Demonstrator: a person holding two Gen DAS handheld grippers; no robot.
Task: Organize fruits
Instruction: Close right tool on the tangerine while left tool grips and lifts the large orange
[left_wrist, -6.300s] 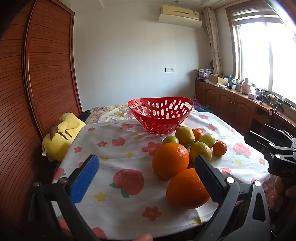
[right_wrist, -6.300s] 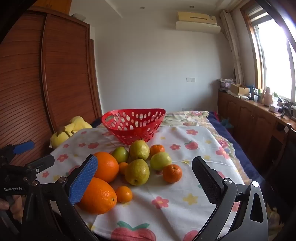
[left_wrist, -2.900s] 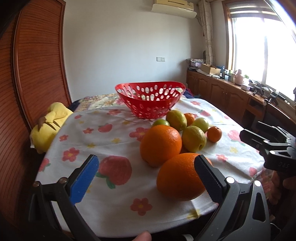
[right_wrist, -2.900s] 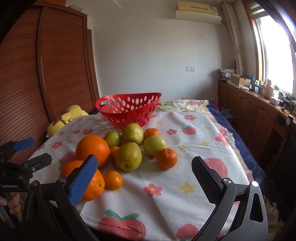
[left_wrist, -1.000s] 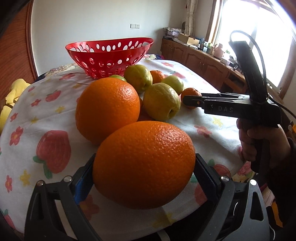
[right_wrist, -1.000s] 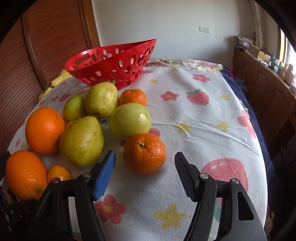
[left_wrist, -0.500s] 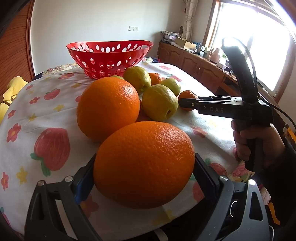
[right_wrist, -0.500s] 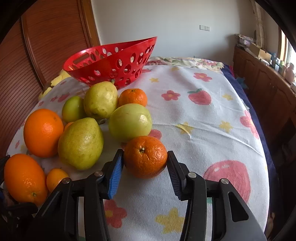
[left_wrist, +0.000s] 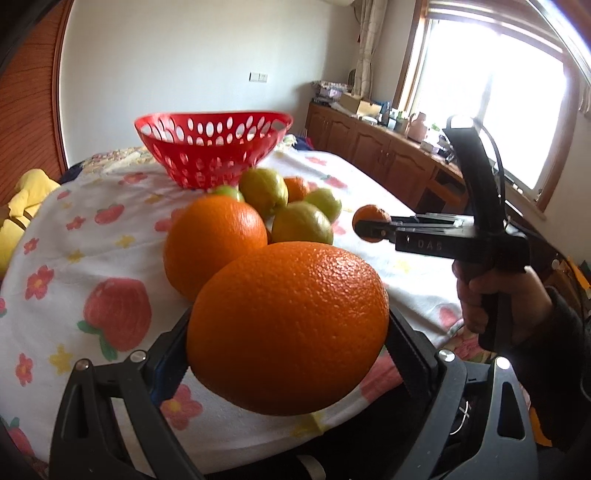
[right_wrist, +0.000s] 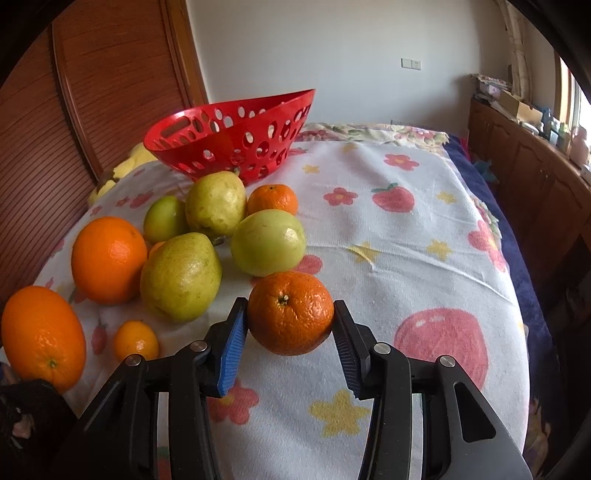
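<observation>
Now lifted off the counter (right_wrist: 424, 266): mandarin (right_wrist: 290, 312) clamped in right tool (right_wrist: 288, 332), large orange (left_wrist: 288, 325) squeezed in left tool (left_wrist: 288, 354).

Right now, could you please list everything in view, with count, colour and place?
basket: one, red, perforated, at the far end of the cloth.
large oranges: two, orange; one in the left tool, one on the cloth at the near left.
mandarins: two, orange; one in the right tool, one near the basket.
small citrus: one, orange, at the near left; another seems half hidden among the pile.
pears: two, yellow-green, mid pile.
green round fruits: two, in the pile.
tablecloth: one, white, flower and strawberry print.
plush toy: one, yellow, far left.
left tool: shut on the large orange.
right tool: shut on the mandarin.
</observation>
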